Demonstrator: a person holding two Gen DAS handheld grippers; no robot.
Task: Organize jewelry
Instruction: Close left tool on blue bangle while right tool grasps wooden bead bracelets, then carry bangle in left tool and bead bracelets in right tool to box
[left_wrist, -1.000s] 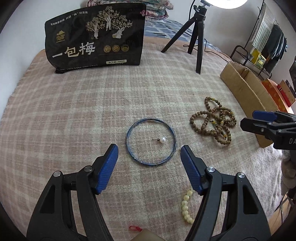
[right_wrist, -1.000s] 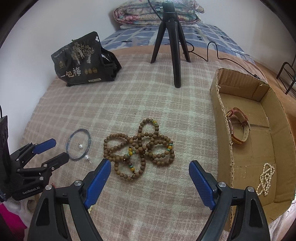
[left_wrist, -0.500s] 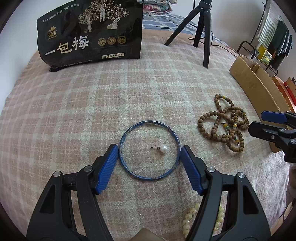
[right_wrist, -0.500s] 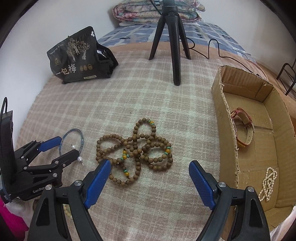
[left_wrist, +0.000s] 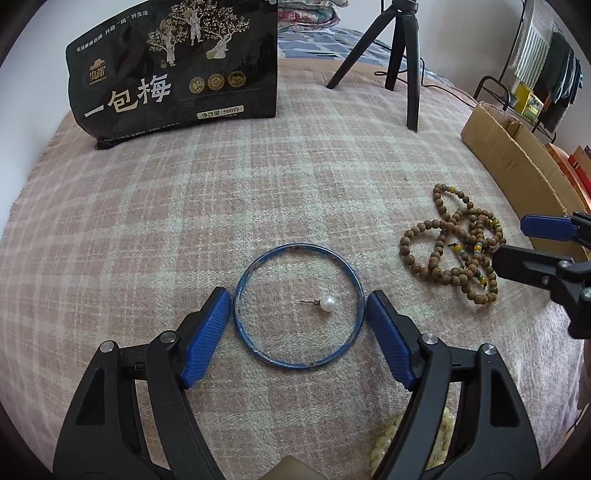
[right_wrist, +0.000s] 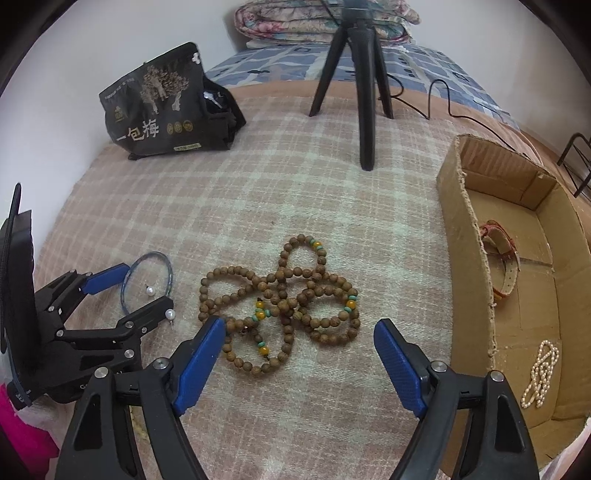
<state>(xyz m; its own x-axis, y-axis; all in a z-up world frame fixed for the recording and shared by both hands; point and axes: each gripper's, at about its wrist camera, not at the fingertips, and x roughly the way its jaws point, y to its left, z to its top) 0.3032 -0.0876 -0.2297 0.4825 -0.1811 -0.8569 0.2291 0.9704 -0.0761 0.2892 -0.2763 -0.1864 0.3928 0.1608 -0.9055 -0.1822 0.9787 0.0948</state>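
Note:
A blue bangle lies flat on the plaid blanket with a pearl stud earring inside it. My left gripper is open, its blue pads on either side of the bangle, close to its rim. In the right wrist view the bangle sits between the left gripper's fingers, and a second pearl stud lies beside it. A tangle of brown wooden beads lies just ahead of my open, empty right gripper. The beads also show in the left wrist view.
A cardboard box at the right holds a brown-strapped watch and a pearl string. A black tripod and a black snack bag stand at the back. Cream beads lie under the left gripper.
My left gripper has moved forward and down until its open pads flank the blue bangle. My right gripper has moved closer to the brown beads.

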